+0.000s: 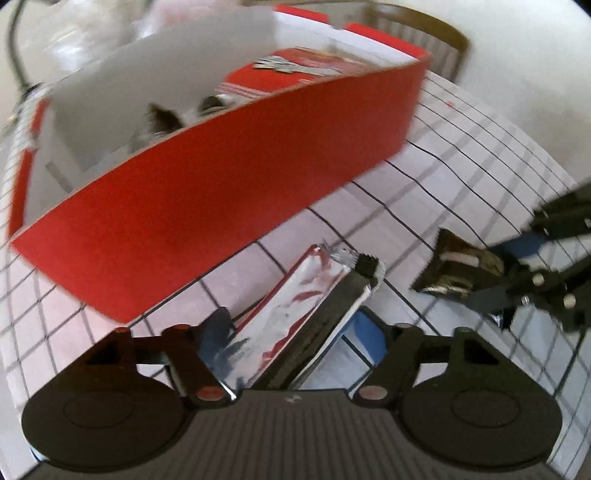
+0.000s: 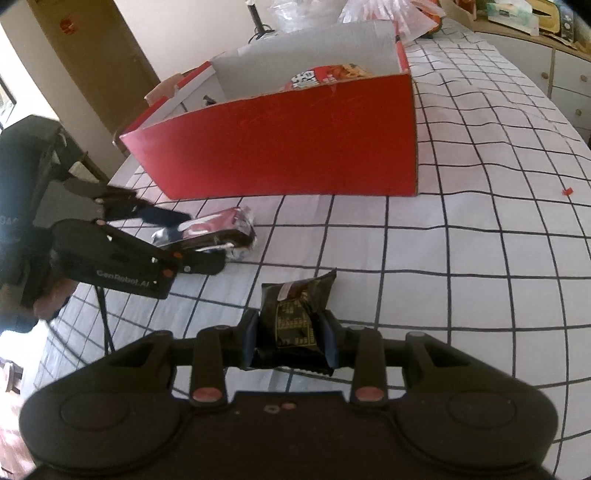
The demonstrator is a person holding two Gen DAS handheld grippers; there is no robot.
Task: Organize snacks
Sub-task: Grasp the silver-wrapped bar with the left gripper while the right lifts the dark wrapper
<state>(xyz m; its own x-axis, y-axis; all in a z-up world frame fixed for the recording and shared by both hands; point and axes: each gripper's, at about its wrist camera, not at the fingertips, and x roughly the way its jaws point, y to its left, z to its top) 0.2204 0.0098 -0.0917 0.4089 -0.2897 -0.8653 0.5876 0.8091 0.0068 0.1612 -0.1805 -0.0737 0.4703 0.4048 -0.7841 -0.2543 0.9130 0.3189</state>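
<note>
A red cardboard box [image 1: 229, 192] with a white inside stands open on the checked tablecloth; it also shows in the right wrist view [image 2: 295, 147]. Snack packets [image 2: 325, 75] lie inside it. My left gripper [image 1: 291, 328] is shut on a silver-and-red snack bar [image 1: 295, 314], held just above the cloth in front of the box; the bar also shows in the right wrist view [image 2: 218, 232]. My right gripper [image 2: 291, 332] is shut on a dark snack packet [image 2: 295, 314], to the right of the left gripper; the packet also shows in the left wrist view [image 1: 454, 269].
The checked tablecloth [image 2: 480, 240] stretches right of the box. Plastic bags and packets [image 2: 369, 14] lie behind the box. A small red scrap [image 2: 567, 191] lies on the cloth. A wooden cabinet [image 2: 561, 62] stands at the far right, a chair [image 1: 417, 29] beyond the table.
</note>
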